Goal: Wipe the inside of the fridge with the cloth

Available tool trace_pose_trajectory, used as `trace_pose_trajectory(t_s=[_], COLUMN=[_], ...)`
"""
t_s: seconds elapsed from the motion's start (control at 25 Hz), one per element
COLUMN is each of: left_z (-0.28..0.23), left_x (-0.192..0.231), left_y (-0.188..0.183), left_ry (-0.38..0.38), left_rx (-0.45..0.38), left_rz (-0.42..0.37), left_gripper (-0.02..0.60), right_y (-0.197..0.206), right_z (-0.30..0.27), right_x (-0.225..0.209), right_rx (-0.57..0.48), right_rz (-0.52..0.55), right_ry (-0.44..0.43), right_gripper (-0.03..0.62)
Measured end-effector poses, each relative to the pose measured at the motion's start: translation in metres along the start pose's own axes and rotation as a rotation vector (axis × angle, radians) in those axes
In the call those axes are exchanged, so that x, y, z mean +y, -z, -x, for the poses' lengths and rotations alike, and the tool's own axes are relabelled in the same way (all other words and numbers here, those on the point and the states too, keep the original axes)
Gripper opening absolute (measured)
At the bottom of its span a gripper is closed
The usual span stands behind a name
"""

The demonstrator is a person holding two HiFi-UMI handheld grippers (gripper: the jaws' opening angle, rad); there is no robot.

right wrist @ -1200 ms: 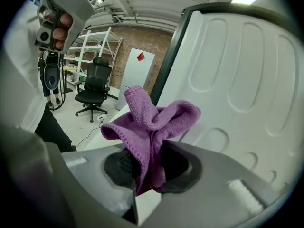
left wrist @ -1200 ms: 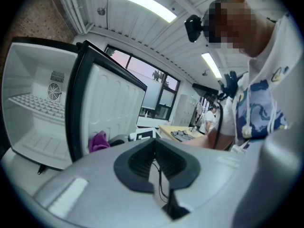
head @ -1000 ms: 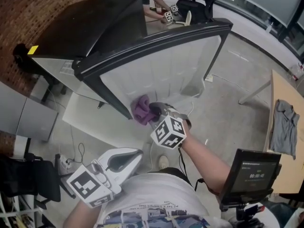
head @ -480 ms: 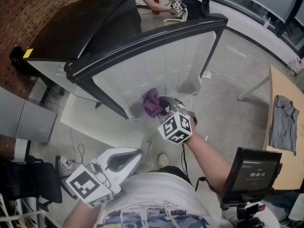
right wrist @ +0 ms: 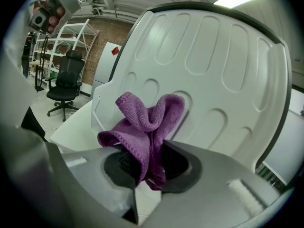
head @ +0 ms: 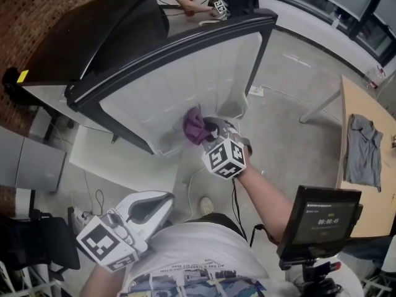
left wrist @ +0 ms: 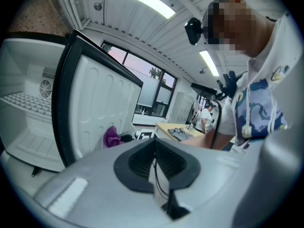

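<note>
The grey-and-white left gripper hangs low by the person's waist, its two jaws pressed together with nothing between them. Ahead of it and to its left stands the small black fridge. Its white cavity, with a wire shelf inside, shows in the left gripper view. The fridge's black-framed door is swung wide open, its white moulded plastic lining facing the person.

Straight ahead of the left gripper, low on that lining, sits the crumpled purple cloth. The right gripper is stretched out at arm's length and pinches the cloth between its jaws. The loose folds bunch up beyond its tips and lie against the ribbed door lining, near the lower edge.

Well off to the right of the right gripper is a pale wooden table with a grey shirt spread on it. Nearer the person's right elbow is a dark screen.
</note>
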State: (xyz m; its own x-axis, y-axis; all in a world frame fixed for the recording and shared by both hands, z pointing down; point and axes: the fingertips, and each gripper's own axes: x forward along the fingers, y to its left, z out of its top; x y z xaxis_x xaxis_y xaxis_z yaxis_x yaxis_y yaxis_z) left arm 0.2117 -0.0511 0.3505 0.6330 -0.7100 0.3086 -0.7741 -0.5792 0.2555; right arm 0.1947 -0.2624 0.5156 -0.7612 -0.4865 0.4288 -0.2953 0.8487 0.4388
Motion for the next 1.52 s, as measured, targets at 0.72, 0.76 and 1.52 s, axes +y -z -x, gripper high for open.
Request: trace_pose_trajectory(t_s=[0.72, 0.76, 1.52], left_z=[-0.004, -0.005, -0.008], left_x=[-0.001, -0.001, -0.004], left_y=[0.0, 0.0, -0.003], left_ry=[0.015, 0.016, 0.04], left_rx=[0.014, 0.014, -0.007], left_rz=[-0.01, -0.011, -0.015], left_gripper=[0.008, 0.008, 0.008], right_y=[0.045, 0.045, 0.021], right_z=[0.027, 0.029, 0.098], right_x=[-0.074, -0.078, -0.131], right_rx=[0.019, 0.014, -0.048], right_rz=[-0.003, -0.002, -0.165], right_ry=[0.249, 0.26, 0.387], right_gripper=[0.081, 0.081, 0.081])
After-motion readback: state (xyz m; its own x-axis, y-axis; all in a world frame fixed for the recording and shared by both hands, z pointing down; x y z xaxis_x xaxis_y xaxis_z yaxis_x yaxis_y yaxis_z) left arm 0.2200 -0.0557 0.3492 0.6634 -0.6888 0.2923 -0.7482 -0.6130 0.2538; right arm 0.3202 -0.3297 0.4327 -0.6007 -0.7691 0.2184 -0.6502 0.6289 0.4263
